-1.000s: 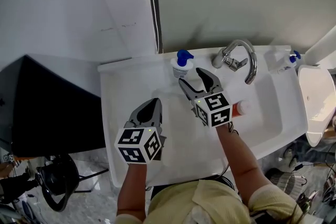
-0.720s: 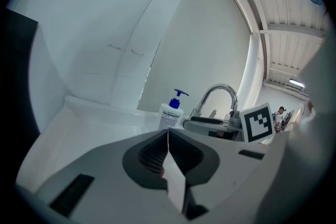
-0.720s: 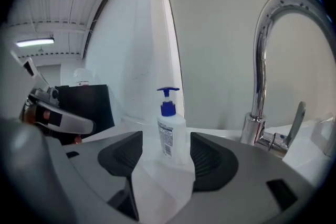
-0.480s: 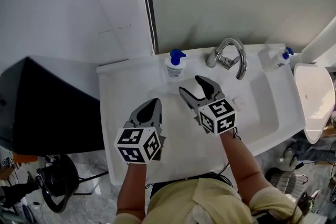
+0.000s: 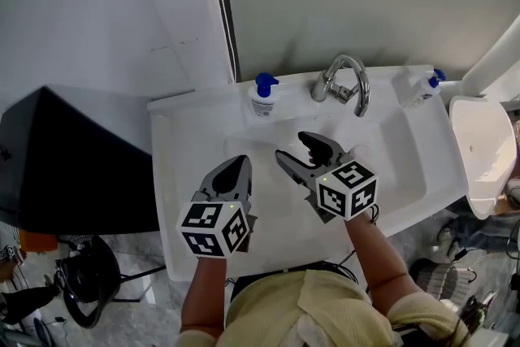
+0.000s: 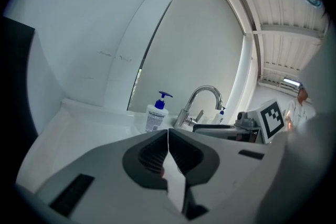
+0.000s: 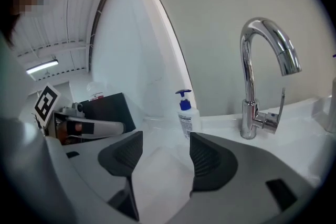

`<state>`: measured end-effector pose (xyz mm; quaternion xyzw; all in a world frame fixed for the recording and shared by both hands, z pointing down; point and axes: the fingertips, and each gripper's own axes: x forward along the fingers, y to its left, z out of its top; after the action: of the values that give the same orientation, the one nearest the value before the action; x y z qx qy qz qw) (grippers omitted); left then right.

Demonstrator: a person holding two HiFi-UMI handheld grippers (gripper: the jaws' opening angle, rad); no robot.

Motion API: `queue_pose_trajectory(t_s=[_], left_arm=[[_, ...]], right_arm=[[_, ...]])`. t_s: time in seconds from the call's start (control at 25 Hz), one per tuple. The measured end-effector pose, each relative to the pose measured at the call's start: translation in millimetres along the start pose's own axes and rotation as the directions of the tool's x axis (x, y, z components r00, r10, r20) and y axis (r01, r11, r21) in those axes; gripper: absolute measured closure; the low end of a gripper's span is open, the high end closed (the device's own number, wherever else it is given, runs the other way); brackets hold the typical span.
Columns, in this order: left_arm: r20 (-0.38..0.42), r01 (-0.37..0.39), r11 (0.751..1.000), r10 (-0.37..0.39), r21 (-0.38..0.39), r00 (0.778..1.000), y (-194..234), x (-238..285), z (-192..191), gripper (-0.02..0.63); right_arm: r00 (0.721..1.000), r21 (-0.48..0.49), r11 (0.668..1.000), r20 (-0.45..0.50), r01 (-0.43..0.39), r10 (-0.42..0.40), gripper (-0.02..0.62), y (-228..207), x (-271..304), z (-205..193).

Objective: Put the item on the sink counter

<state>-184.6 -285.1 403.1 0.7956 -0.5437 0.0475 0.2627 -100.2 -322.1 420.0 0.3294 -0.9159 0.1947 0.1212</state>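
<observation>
Blue-topped pump bottle (image 5: 262, 96) beyond my right gripper (image 5: 291, 145)
It stands upright, ahead of those parted, empty jaws; my left gripper (image 5: 241, 162) has its jaws pressed together.

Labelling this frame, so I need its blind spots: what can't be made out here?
Basin floor under the right gripper: head view, covered by gripper and cube.
Pump bottle label: too small in every view.
Small bottle right of the faucet: type unreadable, tiny in head view.
</observation>
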Motion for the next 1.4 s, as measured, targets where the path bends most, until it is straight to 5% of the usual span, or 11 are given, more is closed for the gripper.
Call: queue_pose_trajectory(t_s=[0.12, 0.28, 1.4], left_arm=[[0.003, 0.005, 1.000, -0.005, 0.012, 1.000, -7, -5, -1, 0.568], [0.010, 0.004, 1.000, -0.004, 0.011, 1.000, -13, -13, -2, 0.568], [-0.035, -0.002, 1.000, 0.003, 0.025, 0.999, -22, -33, -25, 0.568]], right_arm=[[1.000, -0.009, 1.000, -0.020, 0.008, -0.008, 0.306, 6, -9, -5], [0.997, -0.045, 0.997, -0.019, 0.070, -0.070, 0.435, 5, -26, -7], [0.973, -0.006, 0.977, -0.080, 0.215, -0.214, 0.566, 6, -80, -34]])
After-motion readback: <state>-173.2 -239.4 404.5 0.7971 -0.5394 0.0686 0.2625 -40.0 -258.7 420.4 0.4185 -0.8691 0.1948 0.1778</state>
